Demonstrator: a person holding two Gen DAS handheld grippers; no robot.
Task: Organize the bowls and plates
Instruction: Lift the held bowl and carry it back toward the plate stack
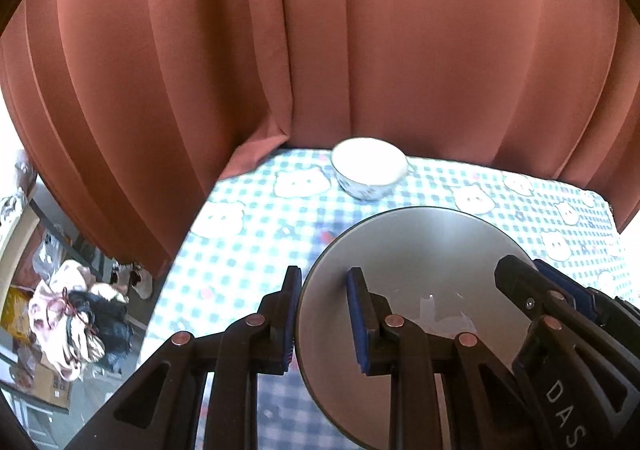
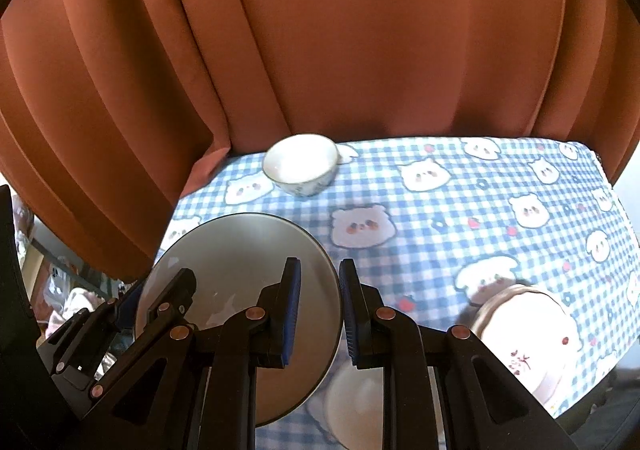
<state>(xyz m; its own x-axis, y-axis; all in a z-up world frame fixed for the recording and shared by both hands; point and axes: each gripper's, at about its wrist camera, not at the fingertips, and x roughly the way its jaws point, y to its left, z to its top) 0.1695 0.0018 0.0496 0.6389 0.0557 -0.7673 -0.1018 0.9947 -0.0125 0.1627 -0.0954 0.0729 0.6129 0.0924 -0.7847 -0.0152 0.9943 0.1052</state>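
A round grey plate [image 1: 412,266] is held above the checked tablecloth [image 1: 248,246]. My left gripper [image 1: 324,320] straddles its left rim, one finger outside and one over the plate face. My right gripper [image 2: 320,314] straddles its right rim; the plate [image 2: 236,262] fills the lower left of the right wrist view. The right gripper also shows in the left wrist view [image 1: 532,290], and the left gripper in the right wrist view [image 2: 160,302]. A white bowl with blue pattern [image 1: 370,168] stands at the table's far edge, also in the right wrist view [image 2: 300,164].
A pale pink patterned dish [image 2: 528,334] sits at the table's near right, and a white bowl [image 2: 352,406] lies under my right gripper. A rust curtain [image 2: 340,42] hangs behind the table. Clothes and boxes [image 1: 76,314] lie on the floor left of the table.
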